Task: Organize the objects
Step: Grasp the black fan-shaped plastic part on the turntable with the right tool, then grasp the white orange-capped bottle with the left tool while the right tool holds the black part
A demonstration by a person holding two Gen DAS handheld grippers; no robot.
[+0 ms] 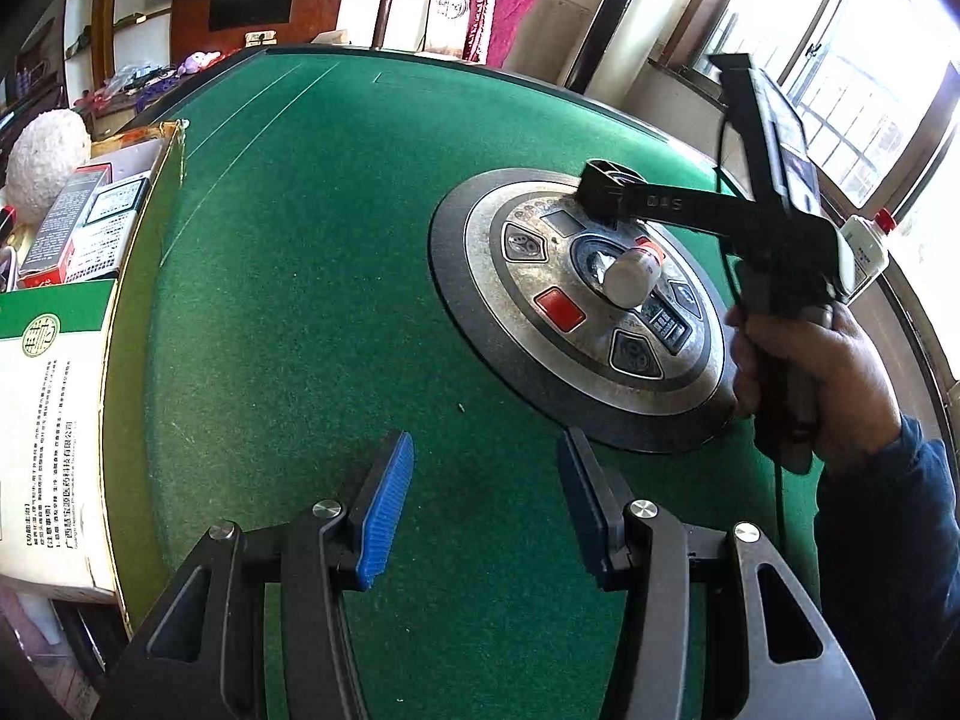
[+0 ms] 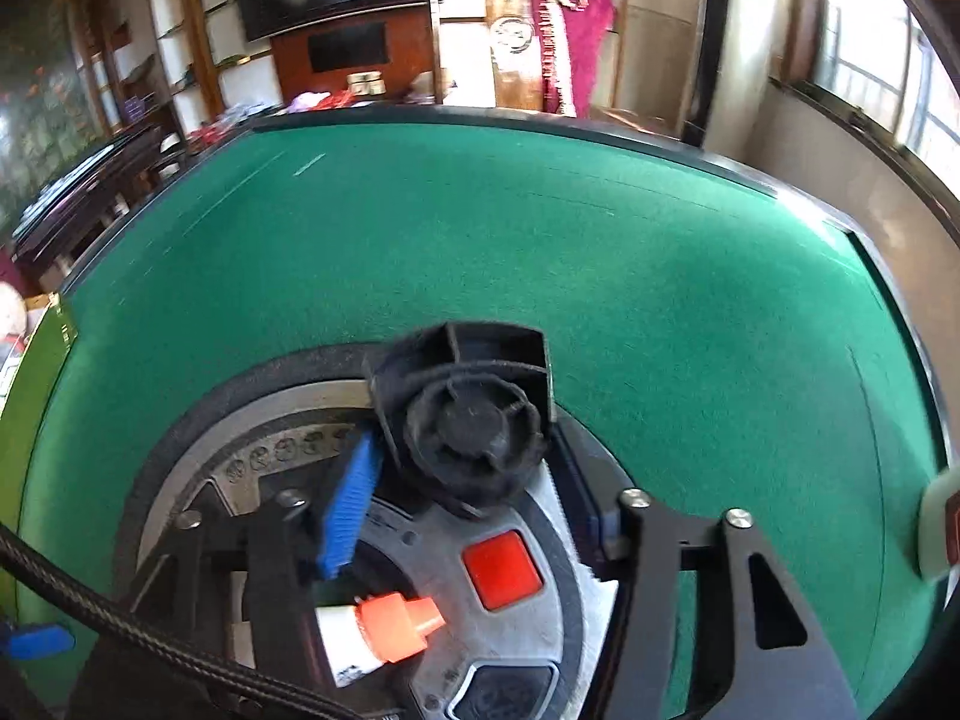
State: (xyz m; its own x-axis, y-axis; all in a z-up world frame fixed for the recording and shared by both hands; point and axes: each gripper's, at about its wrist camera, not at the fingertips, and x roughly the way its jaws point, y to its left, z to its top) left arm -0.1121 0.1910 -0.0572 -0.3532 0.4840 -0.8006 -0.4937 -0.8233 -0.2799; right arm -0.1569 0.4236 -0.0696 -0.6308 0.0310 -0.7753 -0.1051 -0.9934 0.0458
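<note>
While over the round control panel (image 2: 252, 468), right gripper (image 2: 462, 480) seemingly pinched a black fitting (image 2: 468, 420) | left gripper (image 1: 480, 498) stood spread over green felt table (image 1: 288, 276).

Chinese print on the green-and-white box (image 1: 42, 414), too small to read, "OAS"-like raised letters on the black tool (image 1: 666, 202)

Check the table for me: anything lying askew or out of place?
Yes. A small white bottle with an orange cap lies on its side across the round control panel, over its buttons. A black tool sits between the right gripper's fingers.
</note>
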